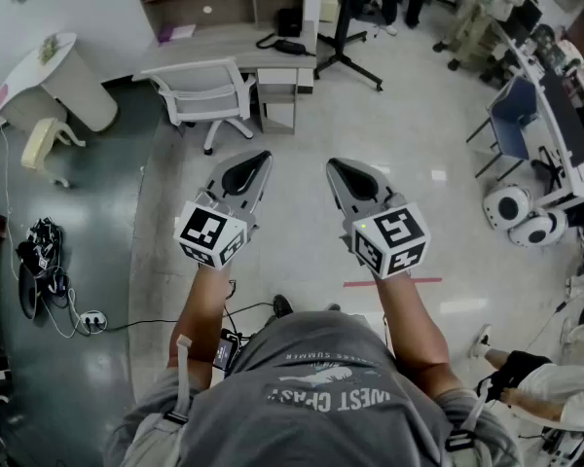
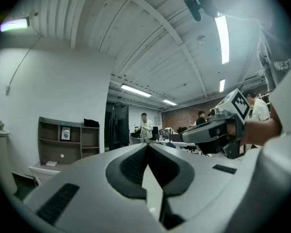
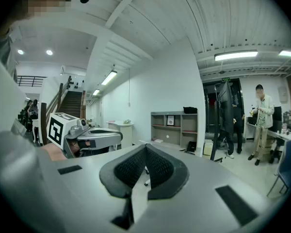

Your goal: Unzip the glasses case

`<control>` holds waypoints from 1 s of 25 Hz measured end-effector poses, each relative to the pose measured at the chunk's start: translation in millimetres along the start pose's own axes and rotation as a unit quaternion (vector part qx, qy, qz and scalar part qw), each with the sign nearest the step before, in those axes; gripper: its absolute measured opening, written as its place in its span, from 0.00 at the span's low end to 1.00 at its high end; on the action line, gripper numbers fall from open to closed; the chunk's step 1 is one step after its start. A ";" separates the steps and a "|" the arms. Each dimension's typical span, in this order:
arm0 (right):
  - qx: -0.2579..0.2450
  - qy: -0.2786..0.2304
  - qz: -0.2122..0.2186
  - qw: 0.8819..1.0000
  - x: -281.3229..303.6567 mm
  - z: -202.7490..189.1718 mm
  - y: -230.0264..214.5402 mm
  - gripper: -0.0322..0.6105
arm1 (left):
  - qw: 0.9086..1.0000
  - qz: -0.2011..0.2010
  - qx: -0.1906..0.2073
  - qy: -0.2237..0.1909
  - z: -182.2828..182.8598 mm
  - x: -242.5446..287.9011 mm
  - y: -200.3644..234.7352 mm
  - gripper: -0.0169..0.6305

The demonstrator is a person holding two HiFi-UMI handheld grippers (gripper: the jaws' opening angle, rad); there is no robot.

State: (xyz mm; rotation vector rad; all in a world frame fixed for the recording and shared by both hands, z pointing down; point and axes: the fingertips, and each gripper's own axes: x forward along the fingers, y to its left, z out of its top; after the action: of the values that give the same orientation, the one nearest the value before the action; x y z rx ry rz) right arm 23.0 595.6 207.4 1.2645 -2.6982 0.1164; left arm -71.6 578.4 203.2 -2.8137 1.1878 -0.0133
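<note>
Glasses case is not seen in any of the views, so its place cannot be told. Both tools are held up in the air above the floor [image 1: 419, 125], side by side and a little apart. The left tool [image 1: 257, 161] is pressed together, and nothing is pinched in it. Its black pads [image 2: 131, 166] are seen touching at the tip. The right tool [image 1: 338, 167] is pressed together too, and nothing is pinched in it either. A cube with black and white squares [image 1: 212, 234] is fixed at the back of each tool. In the left gripper view, the right tool is seen off to the right side. A white chair [image 1: 206, 95] is parked at a worktop [image 1: 229, 39] past the tools. A red line [image 1: 394, 283] is stuck on the floor near the right arm. A grey shelf [image 3: 174, 125] is set against the wall. A person [image 3: 260, 125] is seen standing near a dark doorway.
</note>
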 end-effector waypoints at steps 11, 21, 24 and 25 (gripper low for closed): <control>0.009 -0.004 -0.010 1.000 23.1 0.1 12.8 0.06 | 1.000 -0.012 -0.002 -0.007 -6.9 -9.8 24.7 0.02; 0.031 -0.008 -0.013 0.999 40.8 1.1 11.4 0.07 | 1.000 -0.003 -0.009 -0.012 -11.3 -18.7 42.5 0.02; 0.034 -0.005 -0.005 0.999 53.4 2.3 9.1 0.07 | 1.000 0.008 -0.012 -0.007 -14.2 -20.2 53.5 0.03; 0.035 -0.005 -0.001 0.999 58.5 3.6 8.0 0.07 | 1.000 0.012 -0.012 -0.005 -15.0 -20.2 57.7 0.03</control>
State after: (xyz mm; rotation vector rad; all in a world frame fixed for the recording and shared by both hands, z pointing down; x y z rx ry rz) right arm -20.4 555.9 214.2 1.2894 -2.7245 0.2075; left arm -127.6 551.6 213.8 -2.8173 1.2276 0.0165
